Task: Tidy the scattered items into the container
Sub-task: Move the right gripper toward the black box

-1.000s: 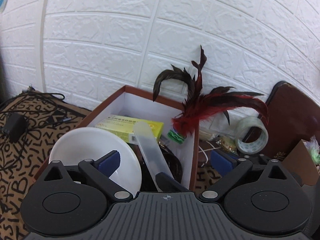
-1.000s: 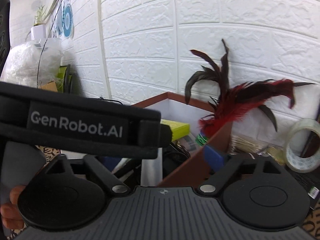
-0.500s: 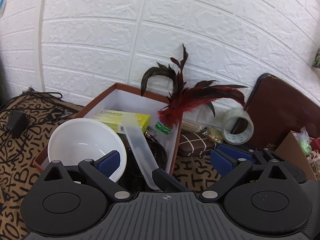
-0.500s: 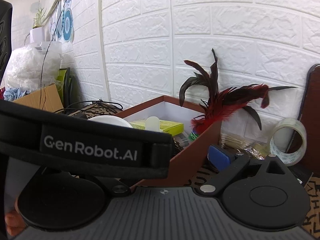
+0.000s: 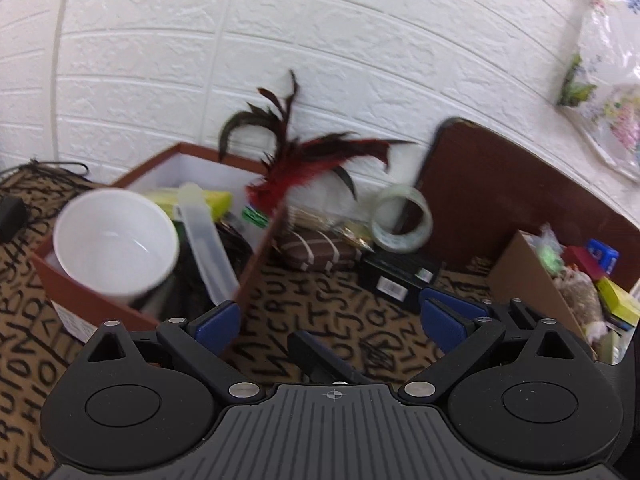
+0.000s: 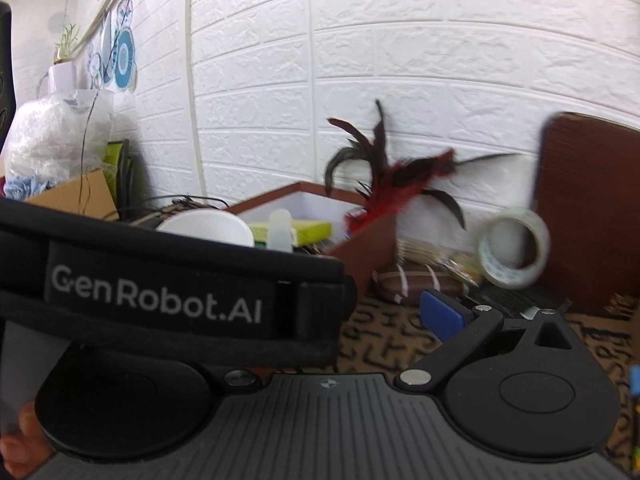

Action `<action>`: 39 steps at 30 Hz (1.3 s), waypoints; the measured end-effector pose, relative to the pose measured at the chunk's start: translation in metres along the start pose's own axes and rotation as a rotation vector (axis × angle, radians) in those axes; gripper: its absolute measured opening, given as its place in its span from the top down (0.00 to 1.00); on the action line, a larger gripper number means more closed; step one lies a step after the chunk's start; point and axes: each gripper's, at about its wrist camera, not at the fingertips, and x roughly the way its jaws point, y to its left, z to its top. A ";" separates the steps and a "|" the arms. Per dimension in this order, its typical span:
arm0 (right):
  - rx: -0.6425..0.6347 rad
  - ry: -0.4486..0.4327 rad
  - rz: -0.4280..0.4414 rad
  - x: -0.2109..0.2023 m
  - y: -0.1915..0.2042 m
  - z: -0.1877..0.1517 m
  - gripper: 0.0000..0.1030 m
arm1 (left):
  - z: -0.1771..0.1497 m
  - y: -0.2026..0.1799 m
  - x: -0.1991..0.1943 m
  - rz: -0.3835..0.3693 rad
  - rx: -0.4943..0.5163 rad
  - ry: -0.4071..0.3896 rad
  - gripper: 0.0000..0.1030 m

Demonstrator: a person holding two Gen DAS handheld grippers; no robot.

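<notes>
Both grippers wide open beside a filled box

Left gripper [image 5: 330,316] spread wide, blue pads [image 5: 218,322] apart with nothing between them, hovering over the brown cloth printed with black letters [image 5: 320,308]. Right gripper [image 6: 352,308] just been opening and now wide, only its right-hand blue pad [image 6: 440,312] in sight, the other finger hidden behind a black strap lettered "GenRobot.AI" [image 6: 160,300]; nothing seen between the jaws.

Reddish-brown cardboard box with white inside [image 5: 256,264] standing on the cloth at left, against the white brick-pattern wall [image 5: 320,40]. Inside it: a white round bowl [image 5: 116,240] tilted toward the camera, a translucent plastic tube [image 5: 202,240] leaning beside the bowl, a yellow-green flat carton [image 5: 218,200] at the back, and a red-and-black feather toy [image 5: 296,168] sticking up from the far right corner.

Outside the box, to its right: a brown pouch with white stripes [image 5: 316,248], a black box with a barcode label [image 5: 400,276], and a roll of clear tape [image 5: 402,218] standing on edge just above that black box
</notes>
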 end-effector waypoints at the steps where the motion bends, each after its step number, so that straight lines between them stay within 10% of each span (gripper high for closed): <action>1: 0.001 0.000 -0.008 -0.004 -0.003 -0.006 0.02 | -0.007 -0.005 0.001 -0.007 0.000 0.000 0.00; 18: 0.008 0.166 -0.207 0.007 -0.073 -0.095 0.01 | -0.084 -0.035 0.093 -0.095 0.030 0.174 0.00; 39: 0.035 0.192 -0.212 0.078 -0.145 -0.075 0.01 | -0.035 -0.026 0.200 -0.111 0.162 0.113 0.03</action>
